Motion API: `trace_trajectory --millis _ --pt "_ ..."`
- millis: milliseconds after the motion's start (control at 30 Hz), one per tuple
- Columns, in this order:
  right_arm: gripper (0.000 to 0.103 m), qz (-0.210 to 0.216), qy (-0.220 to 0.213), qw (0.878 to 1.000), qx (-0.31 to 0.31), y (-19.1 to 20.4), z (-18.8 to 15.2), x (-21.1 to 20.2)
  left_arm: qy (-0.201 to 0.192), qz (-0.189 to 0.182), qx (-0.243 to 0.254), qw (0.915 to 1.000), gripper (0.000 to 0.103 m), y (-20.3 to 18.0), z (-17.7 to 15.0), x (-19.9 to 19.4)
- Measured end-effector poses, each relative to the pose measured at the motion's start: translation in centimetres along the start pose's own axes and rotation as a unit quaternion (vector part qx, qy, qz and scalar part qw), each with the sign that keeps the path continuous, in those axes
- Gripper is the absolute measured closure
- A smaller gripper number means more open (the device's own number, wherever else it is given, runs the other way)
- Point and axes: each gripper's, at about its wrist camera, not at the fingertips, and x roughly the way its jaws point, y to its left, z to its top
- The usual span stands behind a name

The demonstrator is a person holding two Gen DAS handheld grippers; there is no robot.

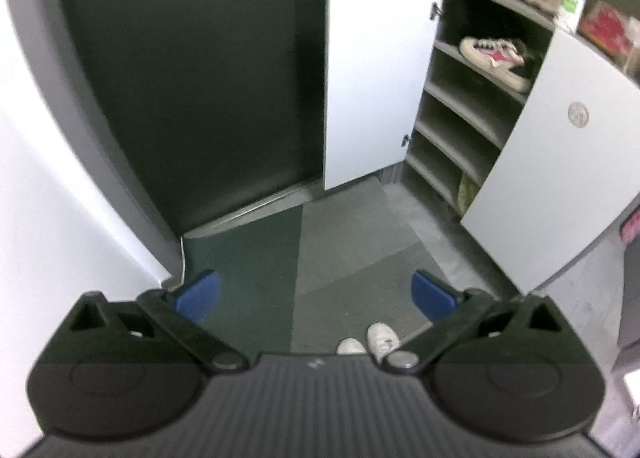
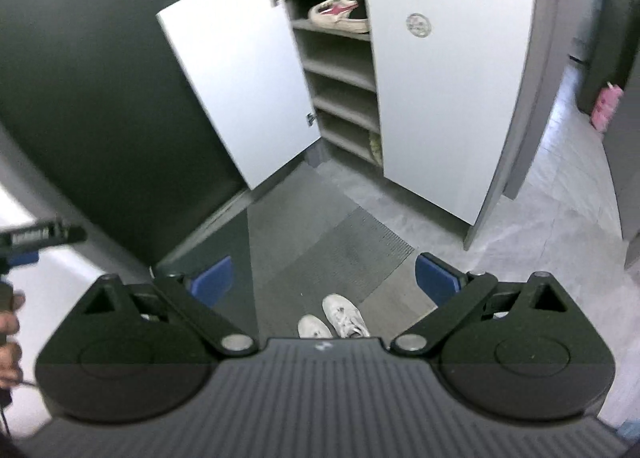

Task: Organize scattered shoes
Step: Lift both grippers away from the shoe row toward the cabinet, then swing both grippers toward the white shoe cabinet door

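Left wrist: left gripper (image 1: pixel 316 294) spread wide, empty; white shoes (image 1: pixel 370 341) on mat (image 1: pixel 340 242), toes toward cabinet (image 1: pixel 472 98), heels cut off; pink-white sneaker (image 1: pixel 494 60) lengthwise on upper shelf; bottom-shelf item unclear.
Right wrist: right gripper (image 2: pixel 324 278) wide, empty; white shoes (image 2: pixel 334 320) side by side, heels hidden.

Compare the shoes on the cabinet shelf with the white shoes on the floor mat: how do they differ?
The shelf shoes carry pink markings and lie inside the cabinet; the white shoes on the mat are plain and stand out in the open. Both are laced sneakers.
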Motion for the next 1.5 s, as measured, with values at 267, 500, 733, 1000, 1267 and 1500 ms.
trace_trajectory --millis 267,500,733,1000,1267,1500 --pt "0.003 0.012 -0.006 1.000 -0.014 -1.3 7.5 8.5 0.016 -0.003 0.039 0.9991 0.000 -7.4 6.5 8.2" --pt "0.003 0.087 0.044 0.992 -0.080 -8.1 18.7 23.3 0.031 -0.003 0.076 0.9966 0.003 -21.2 18.7 17.3" --pt "0.003 0.082 0.067 0.989 -0.100 -13.4 30.8 27.5 0.027 -0.019 0.108 0.9936 0.001 -32.8 29.6 18.2" --pt "0.003 0.101 0.089 0.986 -0.097 -14.6 34.3 29.2 0.034 -0.044 0.130 0.9899 0.000 -39.1 35.0 18.3" --pt "0.003 0.077 0.112 0.989 -0.064 -12.0 35.6 32.8 0.060 -0.078 0.151 0.9836 0.000 -37.5 37.5 20.3" --pt "0.003 -0.007 0.071 0.996 0.045 -8.4 34.6 34.3 0.015 -0.166 0.265 0.9497 0.000 -32.7 42.3 23.8"
